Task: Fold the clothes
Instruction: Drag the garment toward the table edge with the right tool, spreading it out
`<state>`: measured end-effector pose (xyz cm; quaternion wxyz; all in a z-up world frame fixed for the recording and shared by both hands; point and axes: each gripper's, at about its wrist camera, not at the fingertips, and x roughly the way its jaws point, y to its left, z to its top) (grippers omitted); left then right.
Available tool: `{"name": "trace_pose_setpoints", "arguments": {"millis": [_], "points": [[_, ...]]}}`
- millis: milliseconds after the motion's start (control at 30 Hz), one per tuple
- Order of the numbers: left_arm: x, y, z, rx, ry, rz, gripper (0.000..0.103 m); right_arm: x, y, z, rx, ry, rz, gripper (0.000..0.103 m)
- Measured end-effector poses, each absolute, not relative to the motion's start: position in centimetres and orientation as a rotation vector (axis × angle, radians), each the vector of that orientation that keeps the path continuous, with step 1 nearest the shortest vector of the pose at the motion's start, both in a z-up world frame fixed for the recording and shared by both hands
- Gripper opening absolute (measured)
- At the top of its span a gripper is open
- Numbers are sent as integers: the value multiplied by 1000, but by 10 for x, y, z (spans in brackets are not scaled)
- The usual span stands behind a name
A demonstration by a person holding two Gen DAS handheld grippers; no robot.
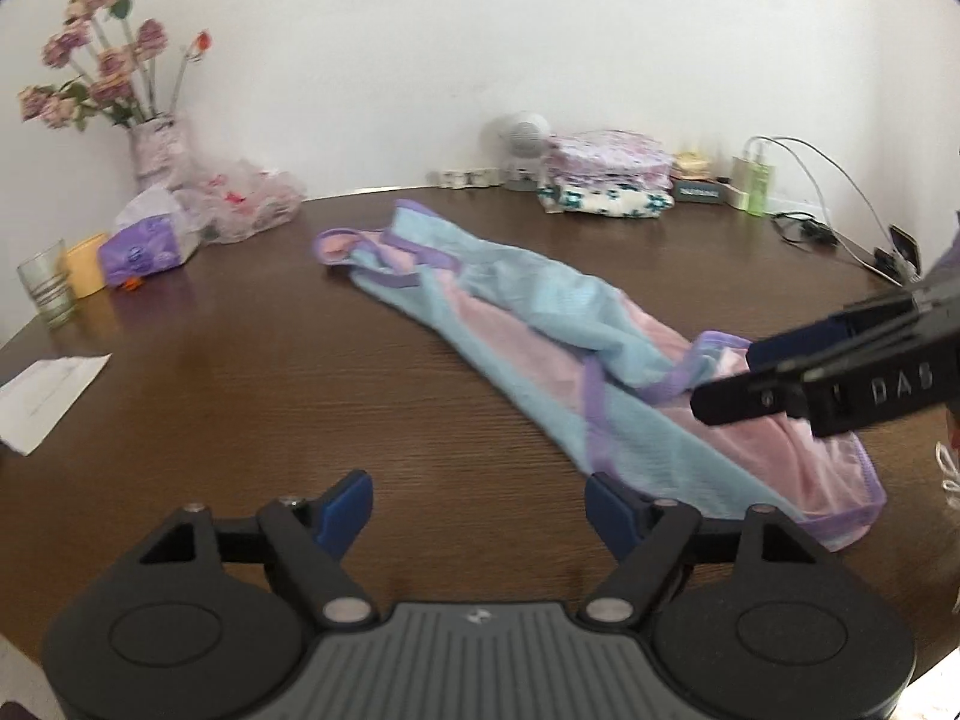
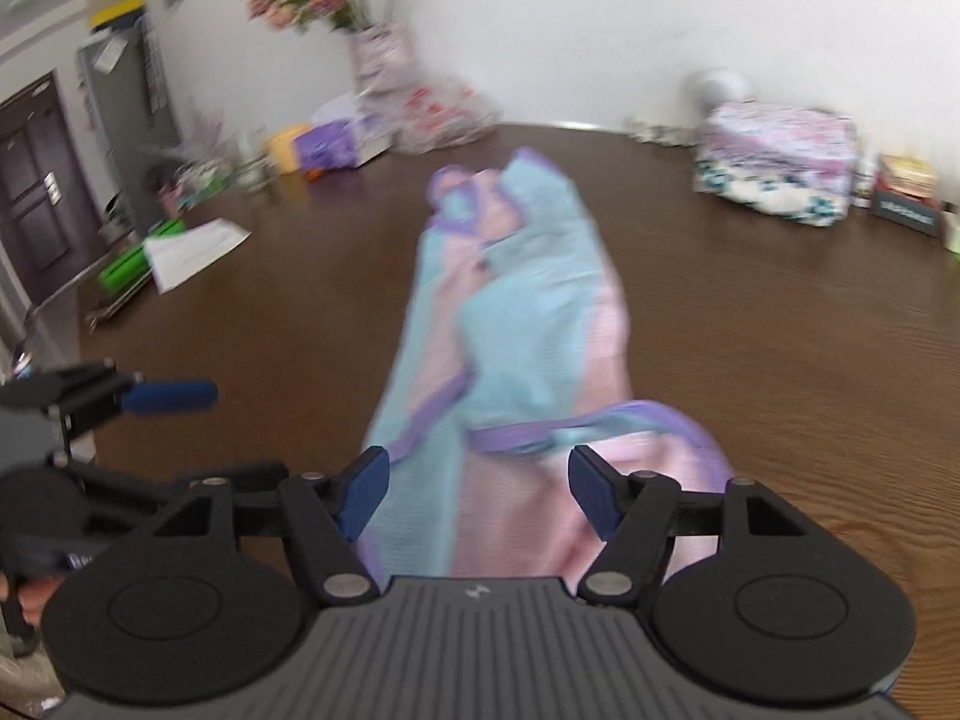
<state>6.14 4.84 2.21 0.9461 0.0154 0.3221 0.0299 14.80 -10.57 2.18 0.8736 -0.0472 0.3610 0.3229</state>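
In the left wrist view, the left tongs (image 1: 477,510) stand wide over bare counter (image 1: 240,372), the blue-pink garment (image 1: 540,348) lying bunched lengthwise to their right. In the right wrist view, the right tongs (image 2: 477,489) gape empty above the garment's (image 2: 516,324) near end.

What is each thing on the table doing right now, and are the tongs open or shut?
Left tongs: open, nothing between them.
Right tongs: open over the near end of the garment, not pinching it.
Blue and pink garment: lying loose and rumpled on the table, not neatly folded.
Stack of clothes: folded, piled by the wall.
Glass: upright.
Vase of flowers: upright.
Table: bare wood around the garment.
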Motion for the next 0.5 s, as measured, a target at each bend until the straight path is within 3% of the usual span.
{"name": "trace_pose_setpoints", "arguments": {"millis": [167,200,267,300,333,500], "points": [[52,85,26,-26,660,131,86,148,-54,5,-198,763,642,66],[50,90,26,-33,658,136,86,148,-48,2,-223,772,625,60],[48,96,28,-42,655,137,86,145,-47,1,-255,783,623,39],[48,99,28,-44,654,137,86,142,-48,3,-266,787,626,12],[48,100,29,-48,654,136,86,140,-50,5,-278,791,629,5],[50,104,28,-63,656,114,86,122,-96,8,-310,836,619,5]]}}
